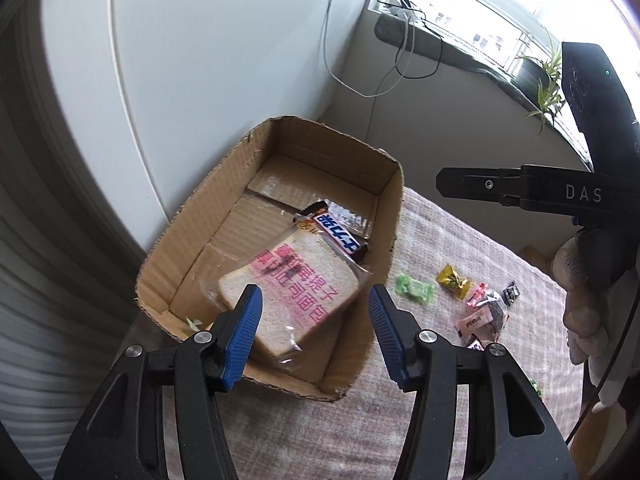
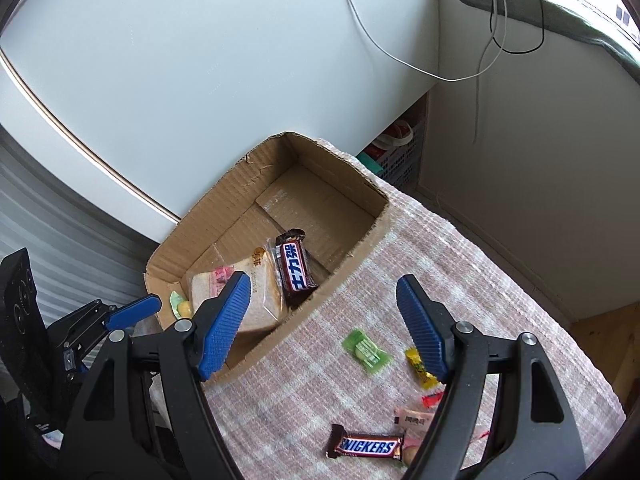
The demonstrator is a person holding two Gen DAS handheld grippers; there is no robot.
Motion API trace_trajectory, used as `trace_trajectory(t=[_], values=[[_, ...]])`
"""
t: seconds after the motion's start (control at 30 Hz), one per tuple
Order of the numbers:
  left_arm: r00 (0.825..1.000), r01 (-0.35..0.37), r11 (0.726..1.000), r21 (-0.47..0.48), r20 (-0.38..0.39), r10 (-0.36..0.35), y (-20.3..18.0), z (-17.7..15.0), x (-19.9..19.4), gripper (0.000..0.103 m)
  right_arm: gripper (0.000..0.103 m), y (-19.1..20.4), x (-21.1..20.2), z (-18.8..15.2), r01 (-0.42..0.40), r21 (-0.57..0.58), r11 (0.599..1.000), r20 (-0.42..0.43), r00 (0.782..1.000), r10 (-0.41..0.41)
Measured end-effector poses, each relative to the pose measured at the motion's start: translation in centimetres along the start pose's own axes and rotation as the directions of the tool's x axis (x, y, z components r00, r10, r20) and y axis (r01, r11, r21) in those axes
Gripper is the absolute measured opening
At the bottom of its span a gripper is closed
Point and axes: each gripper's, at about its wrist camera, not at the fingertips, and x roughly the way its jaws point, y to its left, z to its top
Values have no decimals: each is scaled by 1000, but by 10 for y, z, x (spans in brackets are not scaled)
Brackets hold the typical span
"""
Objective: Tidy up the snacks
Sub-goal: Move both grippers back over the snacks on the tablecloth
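Left tool (image 1: 314, 334) agape, empty; right tool (image 2: 324, 322) likewise.

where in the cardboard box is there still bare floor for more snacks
The far half of the open cardboard box is bare, bordered by its back wall and the dark chocolate bar. The near end is crowded: wrapped bread slice, the bar leaning on it, a small yellow-green candy in the corner. Both grippers hang open, holding nothing.

We see a wrapped bread slice (image 1: 288, 300) and Snickers bar (image 1: 340, 234) lying flat in the cardboard box (image 1: 276, 152) beyond our left claw (image 1: 314, 320); candies (image 1: 416, 289) lie to its right.
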Motion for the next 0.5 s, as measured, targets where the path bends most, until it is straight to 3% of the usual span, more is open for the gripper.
trace_trajectory(t=[0.27, 0.5], values=[[997, 74, 994, 83, -29, -72, -39, -3, 4, 54, 78, -53, -51, -52, 58, 109, 992, 18, 998, -61], [988, 141, 973, 183, -87, -127, -80, -14, 16, 54, 78, -105, -84, -124, 159, 243, 957, -35, 987, -155]])
